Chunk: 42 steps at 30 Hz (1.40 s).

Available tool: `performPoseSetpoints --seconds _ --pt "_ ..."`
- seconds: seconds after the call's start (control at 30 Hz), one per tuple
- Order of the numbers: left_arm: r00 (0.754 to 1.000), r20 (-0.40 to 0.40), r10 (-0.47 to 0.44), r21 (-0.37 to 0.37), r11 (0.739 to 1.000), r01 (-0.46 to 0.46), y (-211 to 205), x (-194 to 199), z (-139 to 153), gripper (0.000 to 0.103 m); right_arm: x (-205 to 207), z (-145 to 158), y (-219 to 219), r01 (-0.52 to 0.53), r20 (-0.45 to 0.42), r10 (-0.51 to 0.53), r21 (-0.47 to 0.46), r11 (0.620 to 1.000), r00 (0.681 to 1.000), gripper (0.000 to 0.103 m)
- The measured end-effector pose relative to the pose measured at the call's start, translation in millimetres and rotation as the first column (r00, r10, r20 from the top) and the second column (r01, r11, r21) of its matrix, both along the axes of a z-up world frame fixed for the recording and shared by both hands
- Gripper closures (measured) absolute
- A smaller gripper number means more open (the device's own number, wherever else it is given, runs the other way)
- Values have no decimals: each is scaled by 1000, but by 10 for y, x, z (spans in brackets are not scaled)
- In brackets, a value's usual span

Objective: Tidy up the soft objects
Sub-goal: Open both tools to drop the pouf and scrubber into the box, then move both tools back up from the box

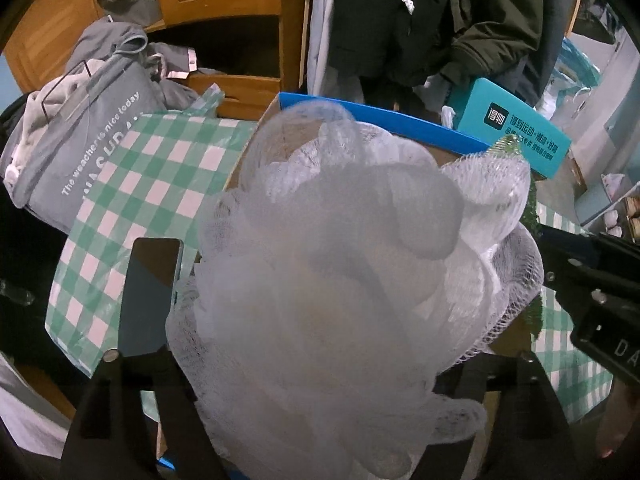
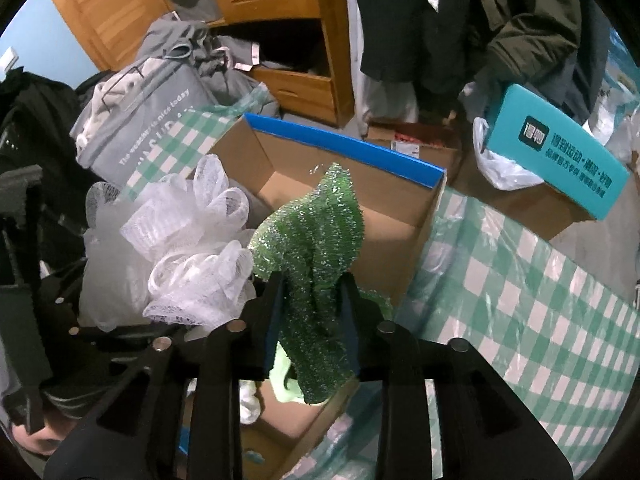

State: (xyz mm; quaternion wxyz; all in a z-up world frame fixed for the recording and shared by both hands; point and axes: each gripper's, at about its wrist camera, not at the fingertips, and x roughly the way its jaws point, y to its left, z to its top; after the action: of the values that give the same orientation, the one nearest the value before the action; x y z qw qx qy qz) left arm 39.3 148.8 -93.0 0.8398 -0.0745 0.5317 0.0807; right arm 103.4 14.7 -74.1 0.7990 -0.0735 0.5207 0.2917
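A white mesh bath pouf point(image 1: 320, 264) fills the left wrist view, over the open cardboard box with a blue rim point(image 1: 380, 116). My left gripper point(image 1: 320, 256) stands open around it. Its left finger point(image 1: 152, 292) is slightly clear of the mesh and the other finger is hidden behind it. In the right wrist view, my right gripper point(image 2: 312, 280) is shut on a glittery green scrub cloth point(image 2: 316, 232), which fills the narrow gap between the jaws above the box point(image 2: 344, 152). The pouf point(image 2: 188, 240) lies just to its left. The cloth's tip point(image 1: 508, 146) peeks past the pouf.
The box stands on a green-and-white checked cloth point(image 2: 520, 300). A grey fabric bag of clothes point(image 1: 80, 152) sits at the left. A teal box point(image 2: 560, 152) is at the right, with a wooden cabinet point(image 2: 280, 20) and hanging dark jackets point(image 1: 420, 20) behind. A hand point(image 2: 32, 436) is at lower left.
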Motion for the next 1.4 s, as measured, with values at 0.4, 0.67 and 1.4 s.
performPoseSetpoints --seconds 0.4,0.67,1.4 --pt "1000 -5 -7 38 999 7 -76 -76 179 14 -1 170 -107 30 28 -32 52 998 999 42" --pt "999 44 -27 80 996 23 -157 -124 391 7 -56 260 -185 42 39 -45 72 996 998 41" --pt "987 155 -29 111 994 12 -357 -444 885 7 -469 772 -735 115 172 -124 63 991 977 37"
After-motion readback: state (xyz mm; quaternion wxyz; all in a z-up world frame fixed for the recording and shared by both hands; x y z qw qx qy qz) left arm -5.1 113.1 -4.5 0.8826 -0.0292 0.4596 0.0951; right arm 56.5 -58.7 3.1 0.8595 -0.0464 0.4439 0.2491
